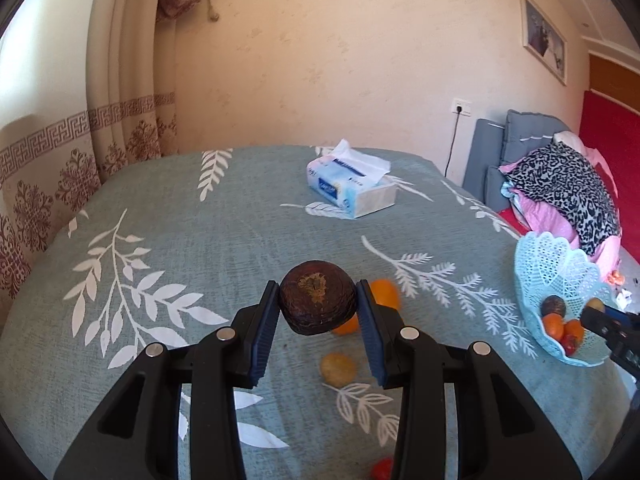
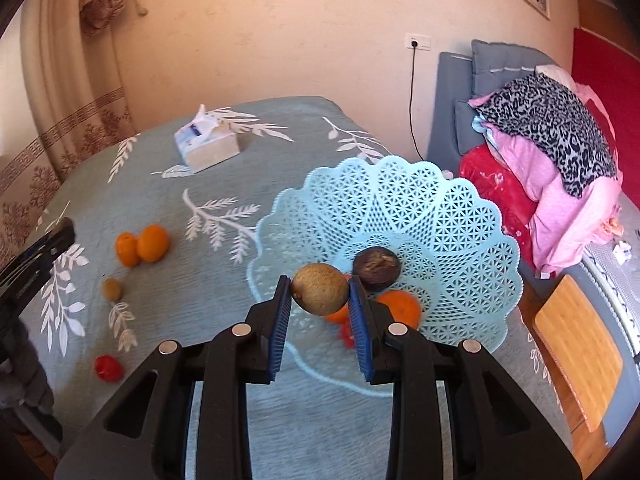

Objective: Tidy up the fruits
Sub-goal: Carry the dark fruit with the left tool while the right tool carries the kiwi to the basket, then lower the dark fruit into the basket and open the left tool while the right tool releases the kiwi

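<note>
Basket (image 2: 460,216) at table edge (image 2: 516,344), right gripper (image 2: 320,300) above its rim.

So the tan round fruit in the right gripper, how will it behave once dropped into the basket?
The tan fruit looks round and firm, so it would probably roll downhill toward the fruits already in the lattice basket. The right gripper pinches it without visible denting, suggesting a stiff skin.

Red fruit (image 1: 382,469) cut off by frame bottom, behind right finger. Basket's red fruit (image 2: 347,336) mostly hidden behind right gripper's pad.
</note>
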{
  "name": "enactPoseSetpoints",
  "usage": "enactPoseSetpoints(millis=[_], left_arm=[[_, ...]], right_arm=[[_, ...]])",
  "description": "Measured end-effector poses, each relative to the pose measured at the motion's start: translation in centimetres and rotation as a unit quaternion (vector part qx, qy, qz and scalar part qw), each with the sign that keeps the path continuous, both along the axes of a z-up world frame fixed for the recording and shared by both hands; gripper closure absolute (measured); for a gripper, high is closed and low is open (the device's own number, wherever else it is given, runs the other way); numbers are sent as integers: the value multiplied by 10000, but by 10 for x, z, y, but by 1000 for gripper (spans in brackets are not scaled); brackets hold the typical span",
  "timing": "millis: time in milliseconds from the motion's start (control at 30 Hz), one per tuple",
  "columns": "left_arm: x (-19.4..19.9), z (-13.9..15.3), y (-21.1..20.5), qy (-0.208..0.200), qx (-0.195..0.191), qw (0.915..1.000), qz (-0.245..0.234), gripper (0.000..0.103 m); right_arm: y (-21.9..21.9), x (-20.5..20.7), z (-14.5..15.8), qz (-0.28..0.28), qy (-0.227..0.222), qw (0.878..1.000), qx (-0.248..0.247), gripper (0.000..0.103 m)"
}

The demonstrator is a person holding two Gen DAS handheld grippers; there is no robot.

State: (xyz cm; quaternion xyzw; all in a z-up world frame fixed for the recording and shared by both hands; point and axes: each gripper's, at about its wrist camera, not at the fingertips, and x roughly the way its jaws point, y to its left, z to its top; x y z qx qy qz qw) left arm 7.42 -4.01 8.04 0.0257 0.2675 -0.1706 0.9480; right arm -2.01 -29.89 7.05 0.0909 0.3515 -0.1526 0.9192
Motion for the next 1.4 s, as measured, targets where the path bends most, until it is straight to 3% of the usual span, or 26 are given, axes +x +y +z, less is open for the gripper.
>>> enactPoseSetpoints(millis=[333, 400, 633, 767, 867, 1000, 1400], left_arm=[[-15, 10, -30, 138, -15, 9988, -476, 64], [-18, 9, -42, 225, 22, 9980, -591, 64], [-29, 9, -94, 336, 128, 9941, -1021, 64], [-31, 6, -127, 494, 149, 9905, -1278, 64], [-31, 4, -149, 581, 174, 9880, -1423, 64], [-33, 0, -175, 662, 251, 9845, -1602, 64], [-35, -13, -204, 869, 420, 9779, -1857, 63]], right_arm=[[-16, -3, -14, 19, 83, 9999, -102, 69], [-19, -3, -14, -21, 73, 9998, -192, 65], [-29, -10, -6, 55, -110, 9989, -443, 65], [-40, -16, -4, 65, -152, 9990, -420, 64], [-49, -21, -6, 32, -170, 9992, -362, 55], [-58, -25, -8, -5, -193, 9994, -294, 55], [-66, -30, -13, -39, -199, 9997, -106, 53]])
